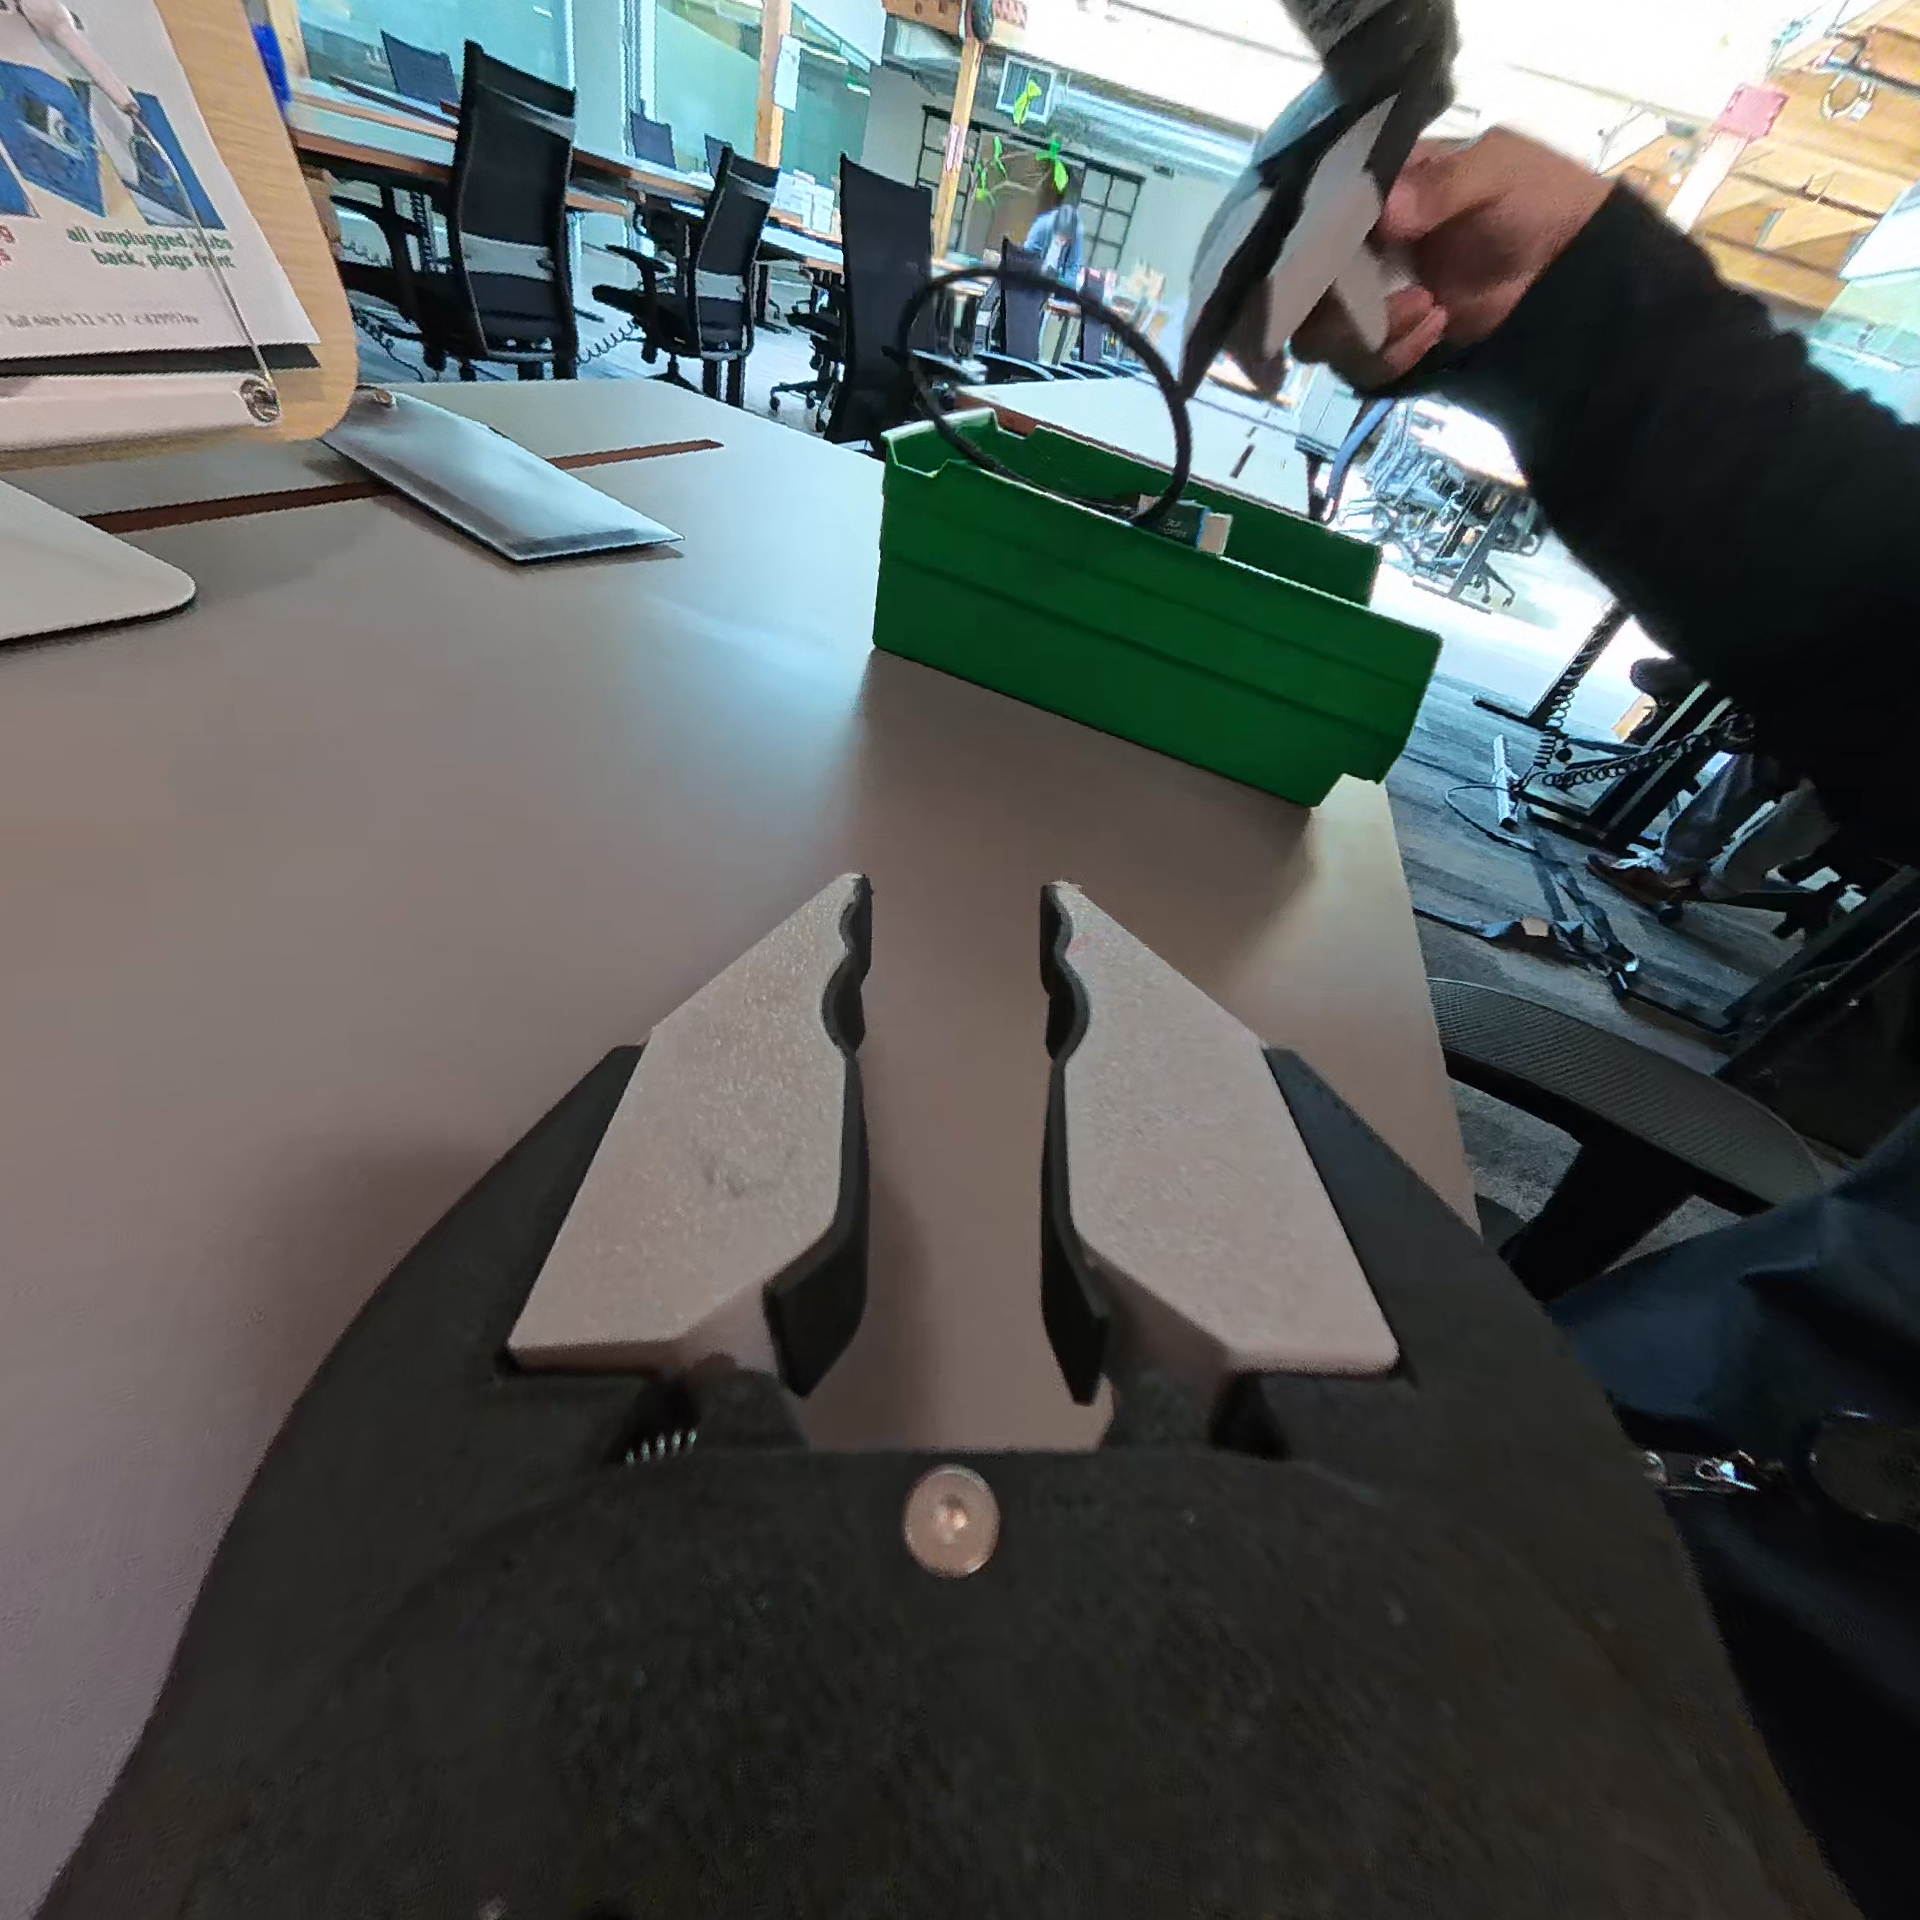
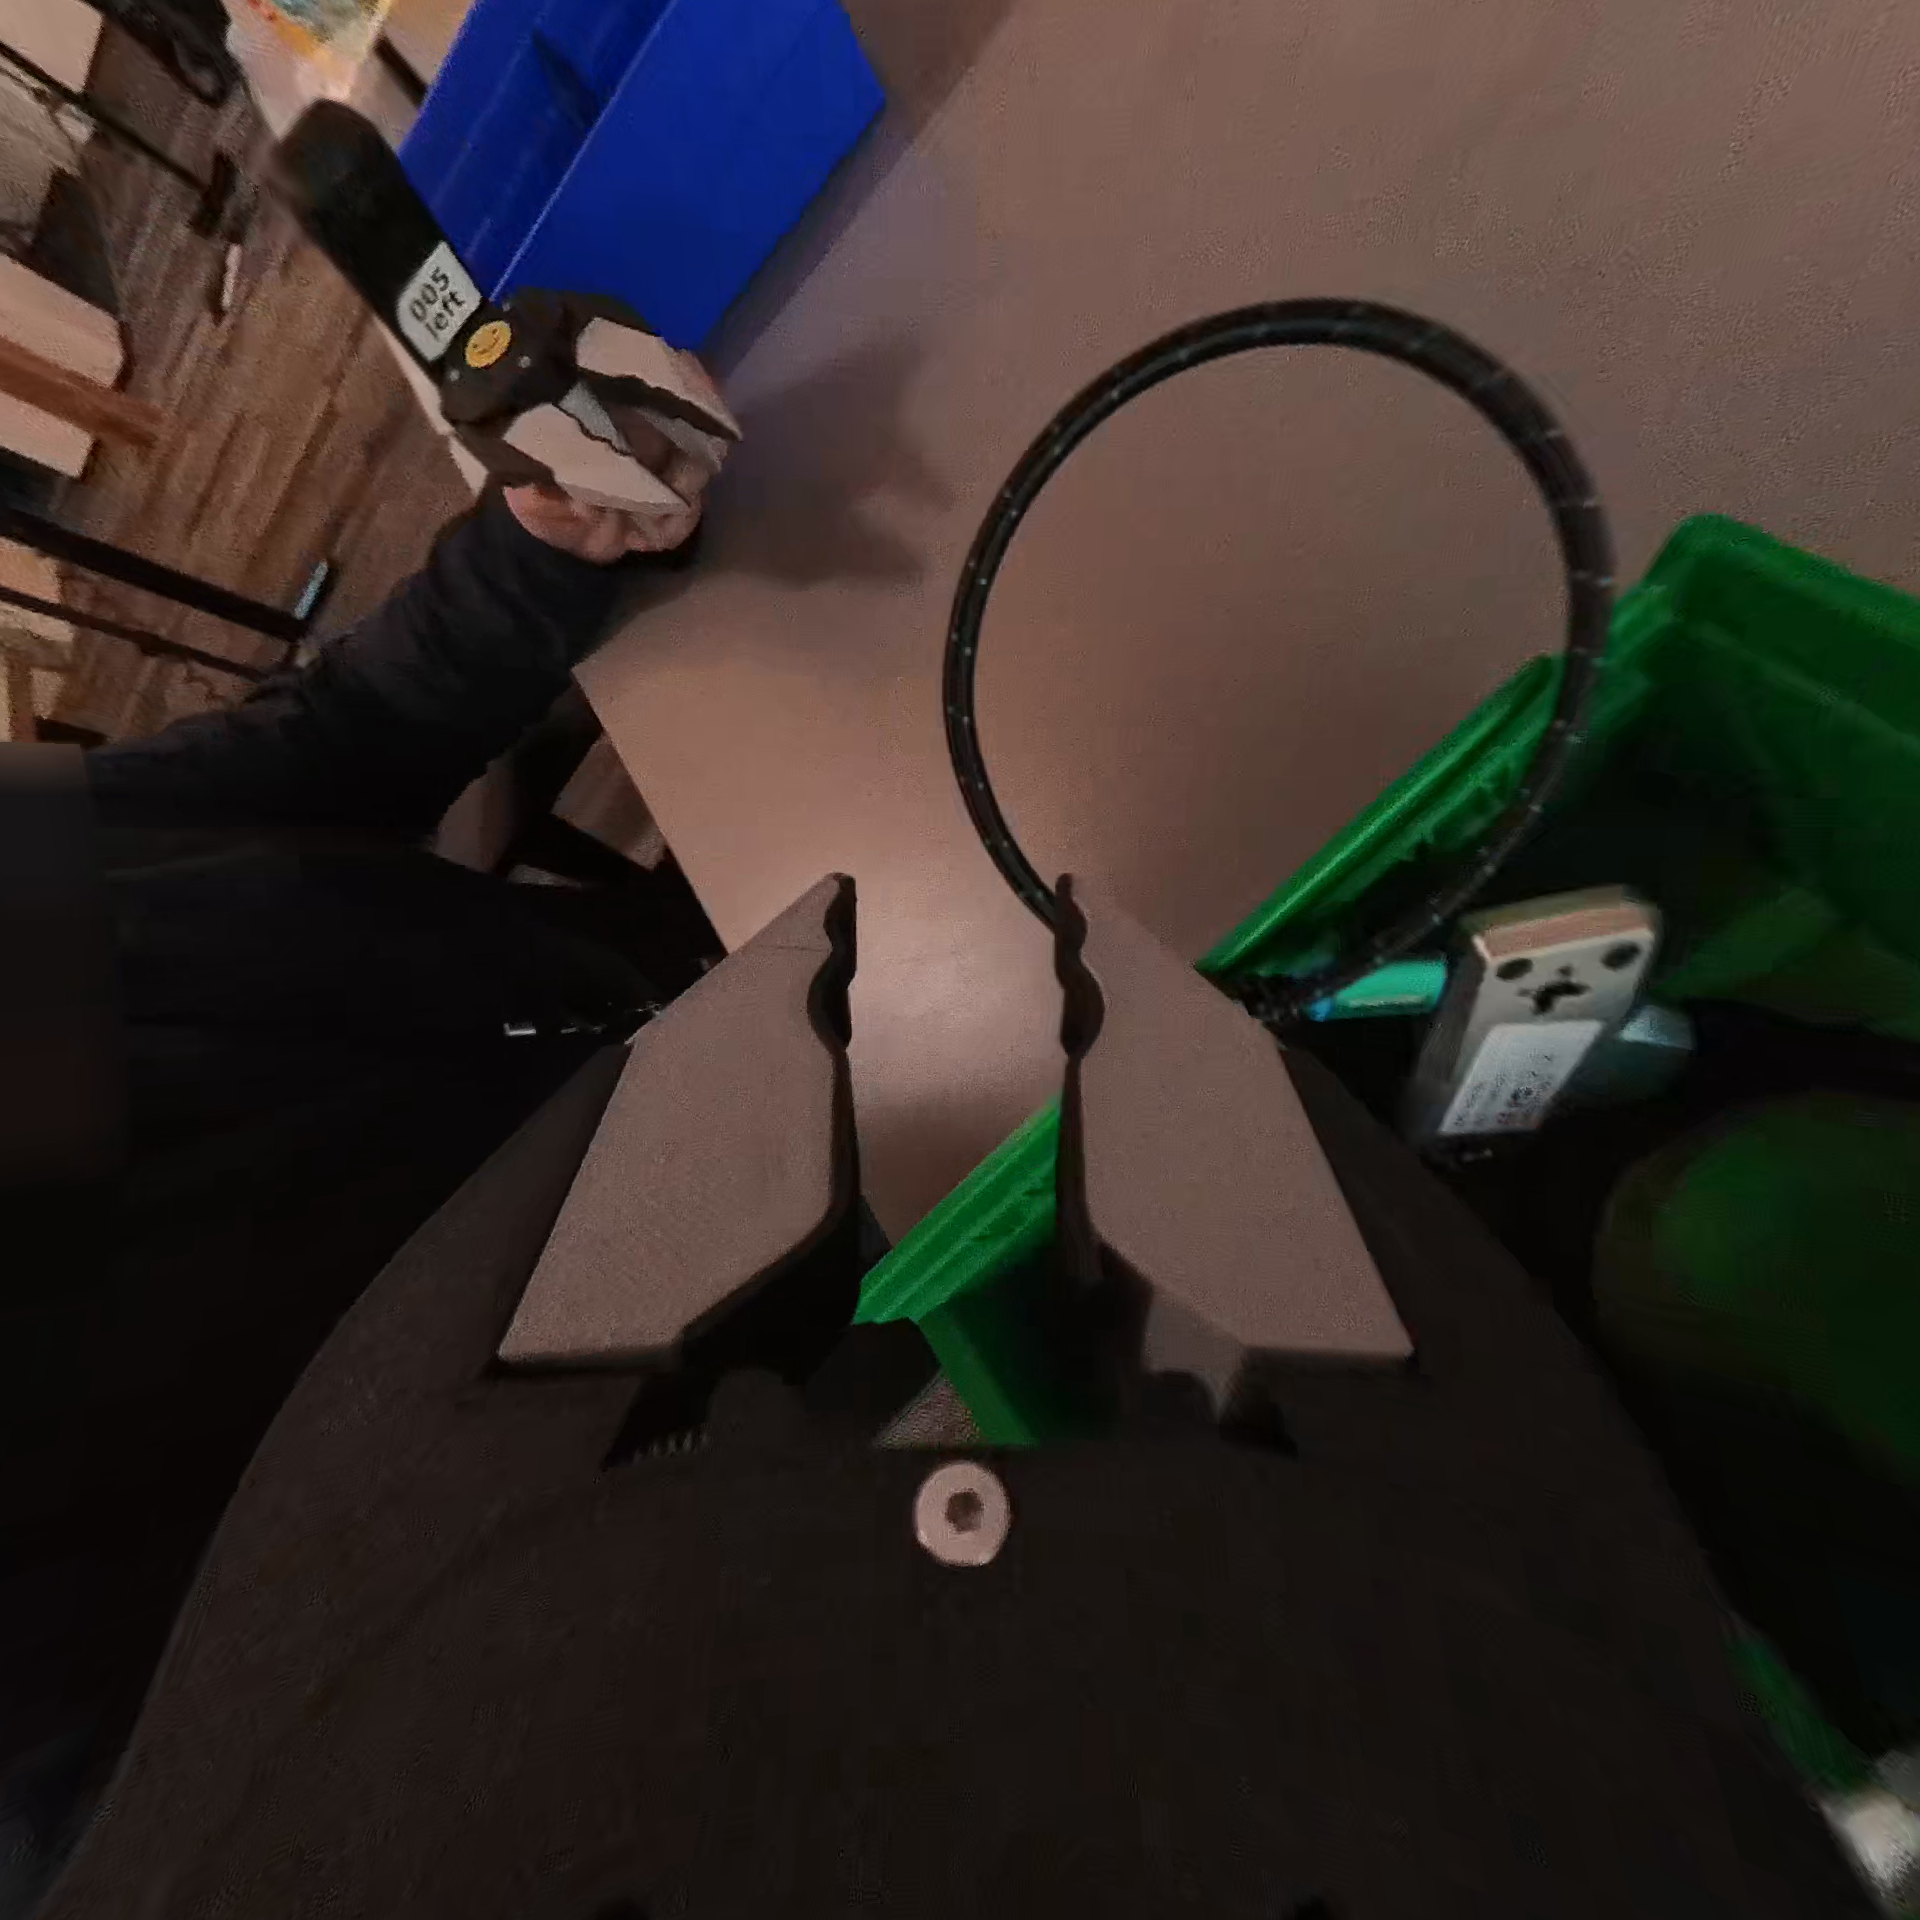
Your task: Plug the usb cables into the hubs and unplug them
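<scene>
Currently holds nothing in either tool. Left gripper (image 1: 956, 894): jaws moderately apart, empty, low over the tan table (image 1: 416, 831). Right gripper (image 2: 951, 883): jaws likewise moderately apart, nothing clamped, poised over the near edge of the green bin (image 2: 1766, 727). Black cable (image 2: 1288, 322): springs up out of that bin in a round loop just ahead of the right gripper, one run passing at the tip of its right-hand finger; cannot tell whether touching or merely behind. Ahead and to the right of the left gripper, well apart from it. Probably light and springy, braided sheath offering fair grip, holding its curve rather than flopping; likely to drag whatever sits on its end. Best pinched across a single run of the loop, low near the bin, not at the teal connector (image 2: 1382, 987). Small grey device (image 2: 1538, 997) inside the bin, right of the right gripper, beside that connector. Blue bin (image 2: 644, 156) farther off, ahead and left. Count: two grippers, one cable, one green bin, one blue bin, one grey device.
</scene>
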### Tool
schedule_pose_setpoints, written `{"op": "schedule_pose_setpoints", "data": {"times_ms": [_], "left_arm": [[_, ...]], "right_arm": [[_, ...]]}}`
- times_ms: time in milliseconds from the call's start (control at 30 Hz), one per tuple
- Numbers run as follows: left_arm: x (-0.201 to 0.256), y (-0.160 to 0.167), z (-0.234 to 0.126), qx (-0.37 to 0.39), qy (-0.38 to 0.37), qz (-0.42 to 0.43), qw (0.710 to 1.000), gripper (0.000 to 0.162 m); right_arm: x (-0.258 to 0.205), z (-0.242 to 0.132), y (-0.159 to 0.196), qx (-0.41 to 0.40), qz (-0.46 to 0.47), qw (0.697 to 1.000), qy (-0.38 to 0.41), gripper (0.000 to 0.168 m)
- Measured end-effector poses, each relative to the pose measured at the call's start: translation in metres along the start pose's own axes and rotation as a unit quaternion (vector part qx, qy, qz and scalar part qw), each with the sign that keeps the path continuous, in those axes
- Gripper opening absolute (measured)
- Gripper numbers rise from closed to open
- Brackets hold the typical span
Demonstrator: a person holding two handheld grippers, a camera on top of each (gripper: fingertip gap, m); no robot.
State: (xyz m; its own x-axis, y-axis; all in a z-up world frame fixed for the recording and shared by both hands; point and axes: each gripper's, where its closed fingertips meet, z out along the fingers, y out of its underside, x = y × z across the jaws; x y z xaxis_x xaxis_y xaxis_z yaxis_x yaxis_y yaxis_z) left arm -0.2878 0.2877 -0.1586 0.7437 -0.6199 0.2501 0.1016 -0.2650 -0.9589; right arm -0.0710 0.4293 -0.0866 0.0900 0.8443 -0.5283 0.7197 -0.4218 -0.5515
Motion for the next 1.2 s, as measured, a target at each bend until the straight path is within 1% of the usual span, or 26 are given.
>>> {"op": "schedule_pose_setpoints", "data": {"times_ms": [67,133,233,300,367,467,533,600,633,700,767,867,900,967,1033,1100,1200], "left_arm": [[0.001,0.002,0.001,-0.006,0.002,0.001,1.000,0.030],[0.001,0.002,0.002,-0.009,0.005,0.000,1.000,0.030],[0.002,0.002,0.002,-0.009,0.006,0.001,1.000,0.030],[0.002,0.002,0.002,-0.007,0.005,0.003,1.000,0.030],[0.002,0.001,0.001,-0.003,0.004,0.003,1.000,0.030],[0.000,-0.001,-0.001,0.004,0.003,-0.003,1.000,0.030],[0.000,-0.001,-0.001,0.004,0.005,-0.007,1.000,0.030],[-0.001,-0.001,-0.001,0.004,0.006,-0.010,1.000,0.030],[-0.001,-0.001,-0.001,0.004,0.006,-0.010,1.000,0.030],[-0.001,-0.001,-0.001,0.002,0.004,-0.006,1.000,0.030],[-0.001,0.000,-0.001,0.001,0.004,-0.004,1.000,0.030],[0.000,0.001,0.000,-0.005,0.008,-0.008,1.000,0.030],[-0.001,0.001,0.000,-0.005,0.008,-0.010,1.000,0.030],[-0.001,0.000,-0.001,0.000,0.008,-0.012,1.000,0.030],[-0.002,-0.001,-0.002,0.003,0.008,-0.013,1.000,0.030],[-0.002,-0.001,-0.002,0.003,0.009,-0.015,1.000,0.030],[-0.002,-0.001,-0.002,0.003,0.008,-0.015,1.000,0.030]], "right_arm": [[0.003,-0.017,0.002,0.011,-0.002,0.999,0.050,0.056],[0.011,-0.030,0.000,0.022,-0.020,0.995,0.100,0.063],[0.032,-0.040,-0.023,0.071,-0.043,0.983,0.163,0.069],[0.054,-0.041,-0.045,0.105,-0.041,0.973,0.203,0.066],[0.067,-0.031,-0.065,0.119,-0.051,0.971,0.201,0.062],[0.076,-0.005,-0.084,0.101,-0.087,0.973,0.187,0.059],[0.080,0.013,-0.090,0.072,-0.128,0.971,0.190,0.050],[0.085,0.025,-0.090,0.037,-0.168,0.964,0.202,0.036],[0.084,0.030,-0.089,0.022,-0.181,0.964,0.195,0.030],[0.082,0.034,-0.083,-0.002,-0.188,0.966,0.175,0.029],[0.088,0.032,-0.080,-0.015,-0.184,0.967,0.178,0.034],[0.095,0.028,-0.086,-0.002,-0.180,0.968,0.173,0.034],[0.096,0.028,-0.088,0.005,-0.181,0.970,0.165,0.029],[0.092,0.033,-0.088,0.004,-0.180,0.974,0.139,0.015],[0.086,0.037,-0.086,0.005,-0.180,0.977,0.117,0.013],[0.084,0.036,-0.084,0.011,-0.190,0.973,0.127,0.012],[0.080,0.016,-0.088,0.048,-0.184,0.967,0.170,0.012]]}}
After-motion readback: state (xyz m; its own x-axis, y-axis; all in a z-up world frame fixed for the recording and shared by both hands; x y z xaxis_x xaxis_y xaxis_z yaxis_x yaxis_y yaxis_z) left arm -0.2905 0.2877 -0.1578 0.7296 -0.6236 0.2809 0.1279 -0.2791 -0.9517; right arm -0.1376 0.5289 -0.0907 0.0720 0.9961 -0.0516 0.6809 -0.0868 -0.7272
